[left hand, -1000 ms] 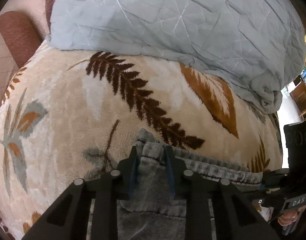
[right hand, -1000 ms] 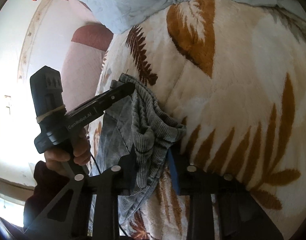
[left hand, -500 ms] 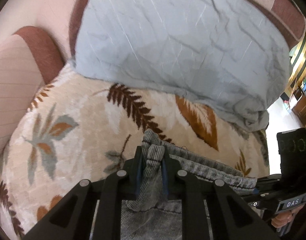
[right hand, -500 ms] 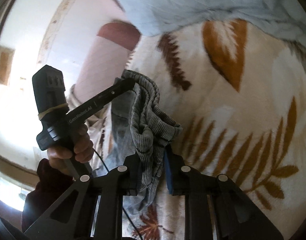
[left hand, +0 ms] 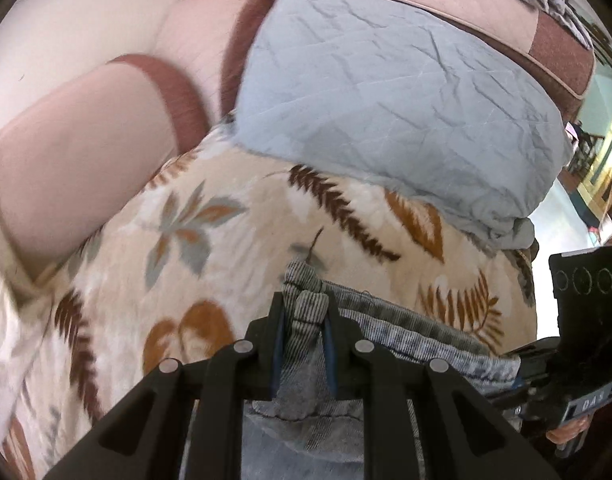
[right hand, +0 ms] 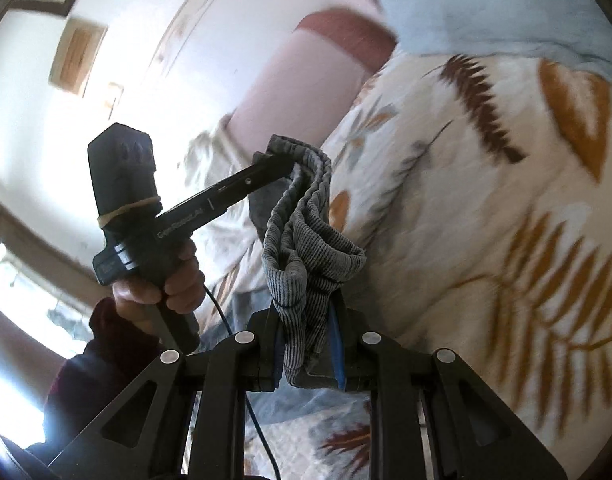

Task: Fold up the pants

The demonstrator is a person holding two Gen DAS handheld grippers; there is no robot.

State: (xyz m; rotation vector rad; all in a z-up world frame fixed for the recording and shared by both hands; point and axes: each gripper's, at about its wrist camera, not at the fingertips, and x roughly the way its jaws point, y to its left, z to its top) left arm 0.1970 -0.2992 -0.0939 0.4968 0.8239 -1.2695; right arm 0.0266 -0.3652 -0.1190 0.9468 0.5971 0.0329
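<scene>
I stand at a bed (left hand: 118, 304) spread with a cream blanket printed with brown and orange leaves, and a rumpled pale blue quilt (left hand: 385, 92) is heaped at its far end against a pink and maroon headboard (left hand: 90, 128). The pants (left hand: 405, 332), grey-blue with a ribbed waistband, hang between my two claws above the blanket, their band stretched from one claw to the other. My left claw (left hand: 304, 340) is nearly closed and pinches a bunched corner of that waistband between its blue pads. My right claw (right hand: 306, 344) is likewise nearly closed, clamped on the opposite corner, which folds thickly over its tips. In the right view my left hand (right hand: 162, 284) grips its handle, its claw reaching out to the cloth. A second ago both claws sat lower, close to the blanket, with wider jaws around the band; since then the jaws have closed further onto the fabric and both claws have risen, so more of the headboard and wall now show. I judge this to mean the grip is made and the pants are being lifted clear, ready to be shaken straight and laid out for the first fold.
</scene>
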